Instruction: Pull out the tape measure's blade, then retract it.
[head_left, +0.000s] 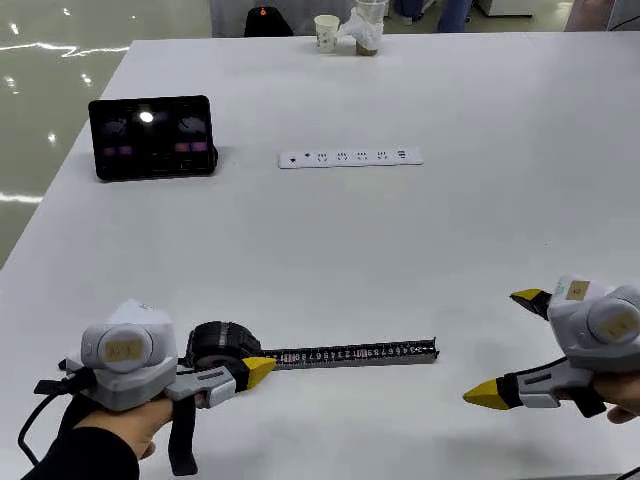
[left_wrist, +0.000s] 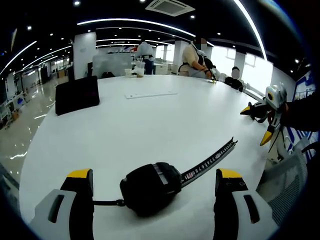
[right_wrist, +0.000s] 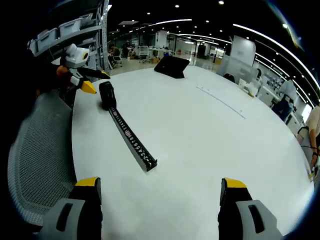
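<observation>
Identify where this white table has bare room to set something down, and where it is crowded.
Widest bare patch on the table: between the power strip and the blade. Also bare: the right side, from the strip to the right gripper. Crowded: near left, where the left gripper straddles the tape measure case; tablet far left, cups at the far edge.

A white desk (head_left: 450, 260) is spanning the work area. A glossy floor (head_left: 45, 90) is reflecting overhead light beside it. Light strips (left_wrist: 125, 21) and recessed spots (left_wrist: 76, 3) are illuminating a dark ceiling (left_wrist: 45, 22) fitted with a vent (left_wrist: 169, 6). Windows (left_wrist: 256, 75) are admitting daylight along one side. Shelving (right_wrist: 75, 31) is carrying bins (right_wrist: 46, 36), and a mesh chair (right_wrist: 35, 150) is standing at the desk edge
</observation>
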